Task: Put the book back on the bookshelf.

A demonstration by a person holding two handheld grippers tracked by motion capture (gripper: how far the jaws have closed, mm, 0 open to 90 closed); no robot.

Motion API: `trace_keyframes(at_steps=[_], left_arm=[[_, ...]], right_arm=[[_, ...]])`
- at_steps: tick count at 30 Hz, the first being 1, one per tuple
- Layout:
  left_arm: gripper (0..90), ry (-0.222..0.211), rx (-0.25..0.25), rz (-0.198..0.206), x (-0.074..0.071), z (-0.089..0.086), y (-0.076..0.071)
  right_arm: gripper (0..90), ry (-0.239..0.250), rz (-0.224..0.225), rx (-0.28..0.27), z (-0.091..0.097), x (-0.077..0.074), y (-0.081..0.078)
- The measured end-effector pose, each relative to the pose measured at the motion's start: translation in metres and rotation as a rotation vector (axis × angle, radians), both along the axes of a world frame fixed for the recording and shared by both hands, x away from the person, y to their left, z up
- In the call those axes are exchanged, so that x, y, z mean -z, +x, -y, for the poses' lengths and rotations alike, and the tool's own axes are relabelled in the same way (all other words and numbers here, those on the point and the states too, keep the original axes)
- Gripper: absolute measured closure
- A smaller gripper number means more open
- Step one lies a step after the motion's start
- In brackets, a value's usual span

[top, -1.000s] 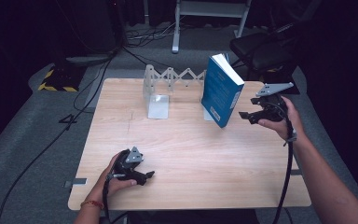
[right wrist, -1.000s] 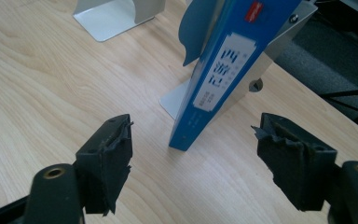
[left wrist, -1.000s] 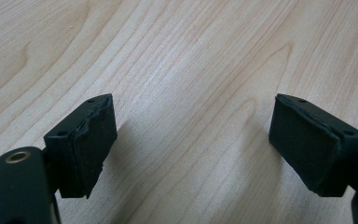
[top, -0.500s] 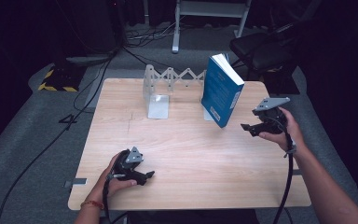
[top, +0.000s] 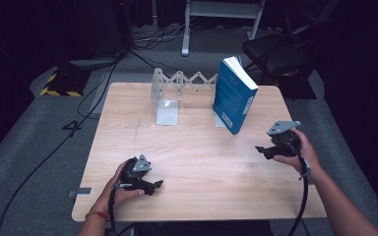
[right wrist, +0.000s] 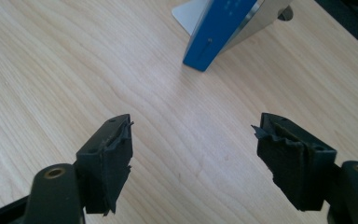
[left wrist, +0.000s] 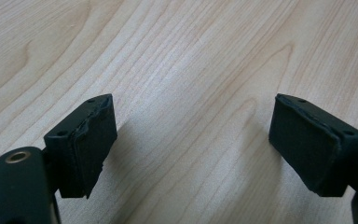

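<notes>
Wooden bench (top: 197, 162) seen from the high view, carrying an expandable metal book rack (top: 182, 86) along its far edge, a blue book (top: 233, 96) leaning against the rack's right-hand end plate, and two hand-held grippers nearer the person. The book stands tilted on its lower edge, spine toward the near side, its top resting back on the plate; in the right gripper view its blue lower corner (right wrist: 214, 35) meets the bench just in front of the silvery plate (right wrist: 256, 21). The right gripper (top: 270, 149) hangs near the book's right side, apart from it, its jaws spread wide with nothing between them and pointing toward that corner. The left gripper (top: 150, 186) rests low at the near left of the bench, well apart from the book; its jaws are likewise spread and empty, with bare wood grain between its pads (left wrist: 88, 140). The step in hand reads as a reach for the book. To do it well, the right gripper should come in level with the cover's free edge, straddle the book's thickness squarely, and close only once both pads face flat cover rather than the corner; because the book leans, a glancing touch could slide its foot outward, so the left gripper might usefully steady the rack.
</notes>
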State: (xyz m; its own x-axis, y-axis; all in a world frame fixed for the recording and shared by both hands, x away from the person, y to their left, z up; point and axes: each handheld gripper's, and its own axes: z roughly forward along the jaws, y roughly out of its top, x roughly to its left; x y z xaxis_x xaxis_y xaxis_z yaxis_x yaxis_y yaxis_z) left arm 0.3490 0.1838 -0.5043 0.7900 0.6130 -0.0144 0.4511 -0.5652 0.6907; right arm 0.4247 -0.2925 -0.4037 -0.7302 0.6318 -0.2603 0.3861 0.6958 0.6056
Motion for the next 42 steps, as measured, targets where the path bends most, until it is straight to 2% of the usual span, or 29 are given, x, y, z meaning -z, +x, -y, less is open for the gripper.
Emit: trace_keyframes(at_steps=[8,15,20,22,25,31,35,38,39,42], left_arm=[[15.6,-0.001,-0.005,0.001,0.000,0.000,0.000],[15.6,-0.001,-0.010,0.001,0.000,0.000,-0.001],[15.6,-0.001,-0.010,0.001,0.000,0.000,-0.001],[15.6,-0.001,-0.010,0.001,0.000,0.000,-0.001],[15.6,-0.001,-0.011,0.001,0.000,0.000,-0.001],[15.6,-0.001,-0.012,0.001,0.000,0.000,-0.001],[15.5,-0.001,-0.011,0.000,0.000,0.000,-0.001],[15.5,-0.002,-0.011,0.000,0.000,0.000,-0.001],[15.5,-0.002,-0.012,-0.001,0.000,0.000,-0.001],[15.5,-0.002,-0.011,-0.001,0.000,0.000,-0.001]], right_arm=[[26.9,0.007,-0.013,0.015,0.014,0.021,-0.010],[26.3,0.037,0.010,0.022,0.029,0.035,-0.022],[26.0,0.046,0.000,0.013,0.040,0.050,-0.031],[25.6,0.073,-0.012,-0.003,0.046,0.055,-0.035],[24.0,0.100,-0.009,0.003,0.056,0.065,-0.041],[22.0,0.160,-0.014,0.031,0.075,0.079,-0.052],[21.3,0.226,-0.017,0.070,0.090,0.085,-0.060],[21.3,0.236,-0.020,0.098,0.095,0.089,-0.063],[20.9,0.248,-0.040,0.120,0.100,0.093,-0.068],[20.0,0.245,-0.038,0.139,0.103,0.097,-0.070]])
